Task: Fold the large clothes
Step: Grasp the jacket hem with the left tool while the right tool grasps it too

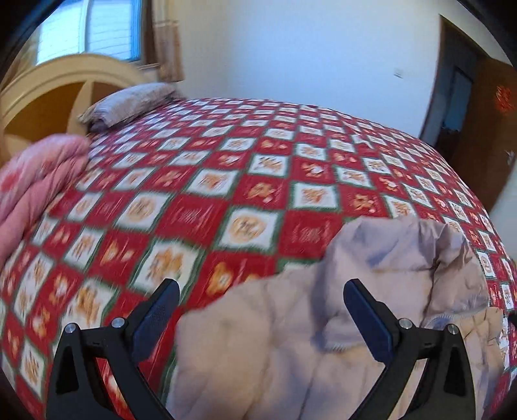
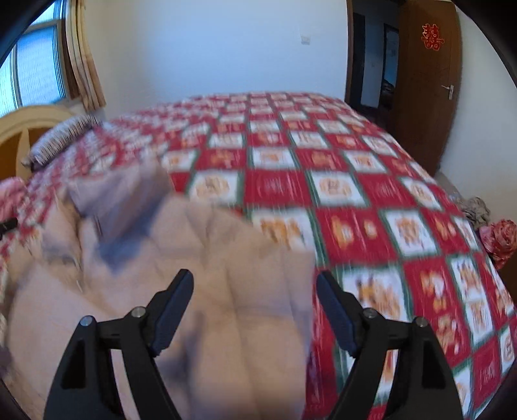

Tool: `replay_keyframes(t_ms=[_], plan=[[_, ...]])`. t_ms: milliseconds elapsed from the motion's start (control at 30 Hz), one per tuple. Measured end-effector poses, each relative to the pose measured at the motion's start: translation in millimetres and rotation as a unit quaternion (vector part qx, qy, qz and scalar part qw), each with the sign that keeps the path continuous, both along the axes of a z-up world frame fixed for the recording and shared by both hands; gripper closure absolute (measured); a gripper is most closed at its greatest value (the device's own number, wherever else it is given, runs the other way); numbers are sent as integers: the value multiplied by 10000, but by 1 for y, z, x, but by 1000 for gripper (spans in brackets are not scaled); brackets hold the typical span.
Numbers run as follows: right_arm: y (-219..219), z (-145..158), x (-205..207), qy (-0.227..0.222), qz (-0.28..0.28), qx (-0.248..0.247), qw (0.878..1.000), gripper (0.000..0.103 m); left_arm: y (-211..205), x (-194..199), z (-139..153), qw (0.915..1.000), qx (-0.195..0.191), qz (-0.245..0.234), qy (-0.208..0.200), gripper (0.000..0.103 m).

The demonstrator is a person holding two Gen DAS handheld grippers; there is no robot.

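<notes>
While the beige quilted jacket [image 2: 181, 290] lies rumpled on the red checked bed [image 2: 355, 194], the left gripper [image 1: 261, 297] and right gripper [image 2: 255, 290] hang above it, jaws spread, pinching nothing.

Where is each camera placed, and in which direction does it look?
Left wrist: on the left gripper, looking down across the bed; its two open fingers frame the beige jacket's left edge.
Right wrist: on the right gripper, facing likewise; its open fingers frame the jacket's right edge.
Shared: jacket, red checked bedspread, pillow, window, door.
</notes>
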State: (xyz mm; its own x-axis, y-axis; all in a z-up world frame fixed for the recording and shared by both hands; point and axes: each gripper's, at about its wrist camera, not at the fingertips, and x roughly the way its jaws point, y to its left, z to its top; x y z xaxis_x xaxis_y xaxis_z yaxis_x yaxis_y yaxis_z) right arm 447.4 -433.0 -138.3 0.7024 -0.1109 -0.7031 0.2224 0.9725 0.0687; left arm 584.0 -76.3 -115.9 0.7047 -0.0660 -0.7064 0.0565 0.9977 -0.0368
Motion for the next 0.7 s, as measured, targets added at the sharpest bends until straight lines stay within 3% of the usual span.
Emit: replay_keyframes(t_ms=[67,200,267,433,600,633,667,700], plan=[[0,15,24,-26,116,254,9996,22,-13,16,0,9998,196,-9,1,1],[22,35,69,7,590,223,9980,21,-33,44,-10,9986,428,-184,240,1],[36,39,89,87,821,108,9965,13,-40,56,-17,9979,513,-233,315,1],[60,18,132,505,1167,-96,9918,10,-50,83,-38,9955,187,-568,734,1],[70,-3,155,737,1254,-439,9884,11,-64,91,-48,9949,401,-726,578,1],[71,-5,157,737,1279,-463,9880,20,-67,89,-48,9944,481,-815,477,2],[70,-5,158,752,1313,-469,9874,36,-70,88,-47,9936,526,-915,407,16],[71,-7,160,806,1357,-499,9862,45,-74,87,-48,9916,528,-1106,416,51]])
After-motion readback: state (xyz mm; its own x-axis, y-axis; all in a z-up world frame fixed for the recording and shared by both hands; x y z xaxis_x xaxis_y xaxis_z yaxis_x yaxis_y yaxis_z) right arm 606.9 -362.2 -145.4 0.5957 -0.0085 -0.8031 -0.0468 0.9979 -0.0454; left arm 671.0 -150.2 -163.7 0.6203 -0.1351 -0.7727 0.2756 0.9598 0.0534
